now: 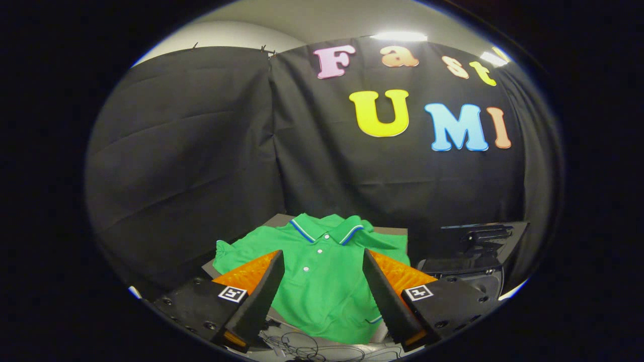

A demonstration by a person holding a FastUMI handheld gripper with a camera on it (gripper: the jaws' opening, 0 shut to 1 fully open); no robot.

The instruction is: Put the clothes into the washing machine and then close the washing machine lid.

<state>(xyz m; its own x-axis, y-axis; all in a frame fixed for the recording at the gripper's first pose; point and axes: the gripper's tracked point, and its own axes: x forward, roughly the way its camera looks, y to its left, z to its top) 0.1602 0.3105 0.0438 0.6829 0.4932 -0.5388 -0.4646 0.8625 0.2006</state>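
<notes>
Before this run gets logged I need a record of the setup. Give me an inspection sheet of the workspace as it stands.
Surface: a grey table, mostly covered by the shirt.
Job's things: a green polo shirt lies spread flat, collar away from the gripper, buttons done up; the washing machine, dark, stands beside the table with its lid raised.
Clutter: nothing seen.
Grippers: the gripper is open, fingers spread to either side of the shirt's front, above it and not pressing on it.
Cables: thin loose wires lie below the shirt's hem, near the fingers.
Surroundings: black cloth wall behind, pale ceiling with lit lamps.
</notes>
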